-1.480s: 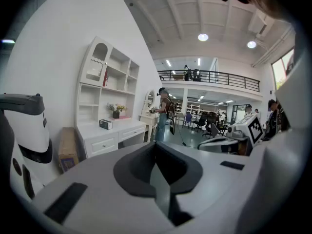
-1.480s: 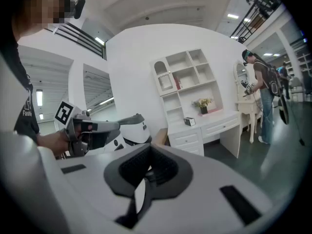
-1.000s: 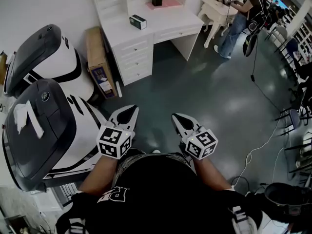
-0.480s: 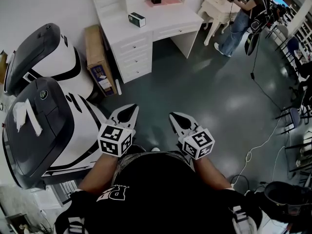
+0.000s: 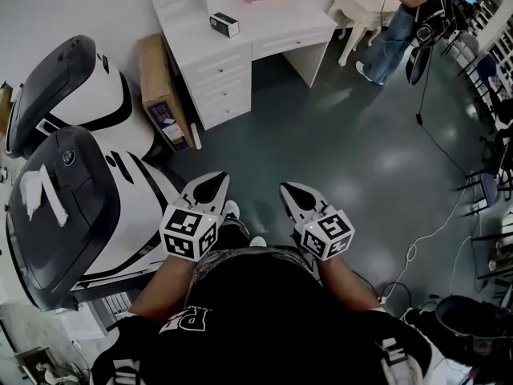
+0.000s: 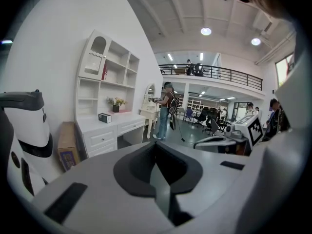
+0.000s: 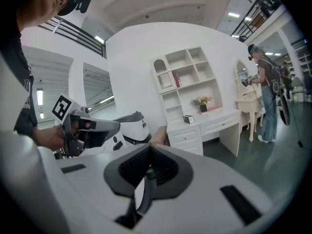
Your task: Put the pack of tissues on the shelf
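The pack of tissues [image 5: 224, 24] is a small dark and white box lying on the white desk [image 5: 264, 30] far ahead; it also shows as the pack [image 6: 104, 117] and the pack [image 7: 188, 119] in the two gripper views. White shelves [image 6: 109, 65] rise above the desk's left end. My left gripper [image 5: 210, 184] and right gripper [image 5: 290, 192] hang side by side over the dark floor, well short of the desk. Both are shut with nothing between the jaws. In the left gripper view the left gripper [image 6: 157, 147] points at the desk, as does the right gripper [image 7: 147, 152] in its own view.
Two large white machines with dark lids [image 5: 68, 191] stand at my left. A cardboard box [image 5: 160, 95] leans against the desk's side. A person [image 5: 401, 22] stands by a white dressing table at the back right. Cables [image 5: 425, 239] and chairs line the right side.
The desk and tissue pack have slid a little up the head view. A shoe now shows between the two grippers. Both grippers keep the same pose.
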A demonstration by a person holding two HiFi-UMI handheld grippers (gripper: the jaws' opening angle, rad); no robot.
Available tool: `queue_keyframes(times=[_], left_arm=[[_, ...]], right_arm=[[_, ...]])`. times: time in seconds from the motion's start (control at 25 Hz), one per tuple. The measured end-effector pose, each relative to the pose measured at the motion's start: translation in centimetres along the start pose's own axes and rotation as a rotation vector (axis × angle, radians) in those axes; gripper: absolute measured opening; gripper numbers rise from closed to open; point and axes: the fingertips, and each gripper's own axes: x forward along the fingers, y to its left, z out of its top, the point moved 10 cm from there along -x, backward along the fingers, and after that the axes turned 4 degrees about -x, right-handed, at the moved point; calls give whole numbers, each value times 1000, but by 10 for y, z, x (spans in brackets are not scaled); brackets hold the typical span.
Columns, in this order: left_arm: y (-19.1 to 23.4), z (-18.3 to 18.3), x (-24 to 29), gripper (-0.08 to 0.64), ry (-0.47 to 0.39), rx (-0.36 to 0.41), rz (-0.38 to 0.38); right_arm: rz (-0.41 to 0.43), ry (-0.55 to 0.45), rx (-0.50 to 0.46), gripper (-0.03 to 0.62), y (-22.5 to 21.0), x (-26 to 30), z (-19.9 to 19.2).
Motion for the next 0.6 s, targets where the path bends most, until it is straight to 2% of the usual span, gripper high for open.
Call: queue_keyframes(times=[0.28, 0.6], left_arm=[[15, -4, 23, 14, 30, -17, -21], [40, 24, 73, 14, 27, -24, -57]], right_arm=[[-17, 22, 21, 9, -15, 16, -4], [-40, 48, 3, 9, -48, 49, 19]])
